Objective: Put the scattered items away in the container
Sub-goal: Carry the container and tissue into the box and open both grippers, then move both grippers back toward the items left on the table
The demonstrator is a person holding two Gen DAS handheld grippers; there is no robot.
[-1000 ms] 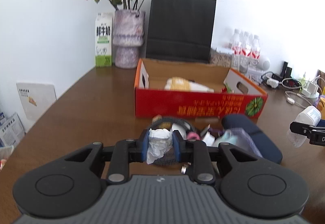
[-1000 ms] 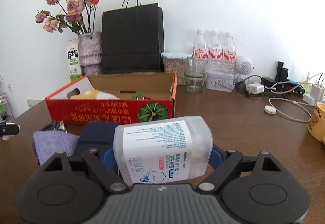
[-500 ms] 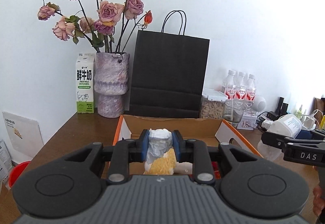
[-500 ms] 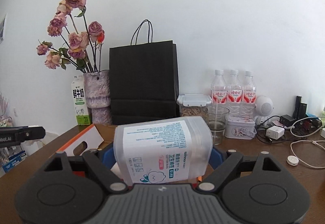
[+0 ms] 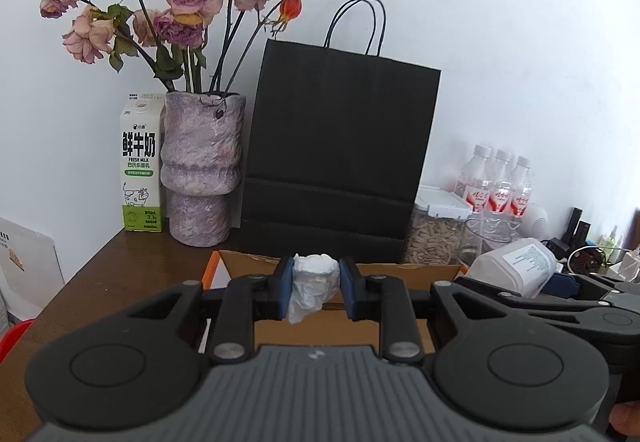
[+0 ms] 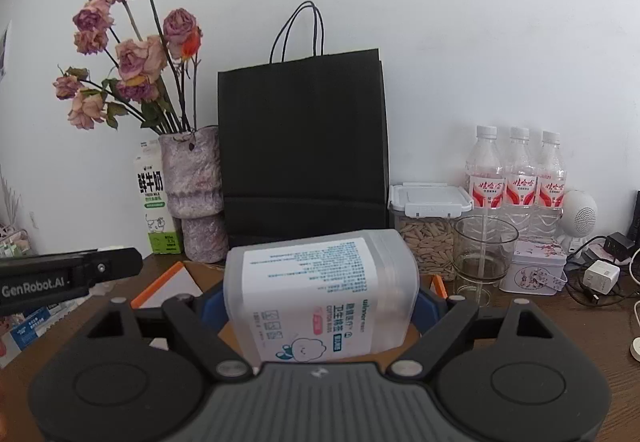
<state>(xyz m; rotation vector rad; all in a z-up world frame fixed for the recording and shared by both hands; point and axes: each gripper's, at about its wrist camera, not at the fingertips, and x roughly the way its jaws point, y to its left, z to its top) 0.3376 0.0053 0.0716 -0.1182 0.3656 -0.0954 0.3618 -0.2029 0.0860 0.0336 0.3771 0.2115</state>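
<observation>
Behind, white wall [image 6: 460,21], brown table [image 6: 580,322]

Right gripper [image 6: 320,306] grips cotton-swab box [image 6: 320,290] above carton [image 6: 168,282].

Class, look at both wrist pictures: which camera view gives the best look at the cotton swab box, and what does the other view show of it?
The right wrist view: the cotton swab box fills the middle, its printed label facing the camera, held between the right gripper's jaws. The left wrist view shows it only small at the right edge, partly hidden behind the gripper bodies.
</observation>
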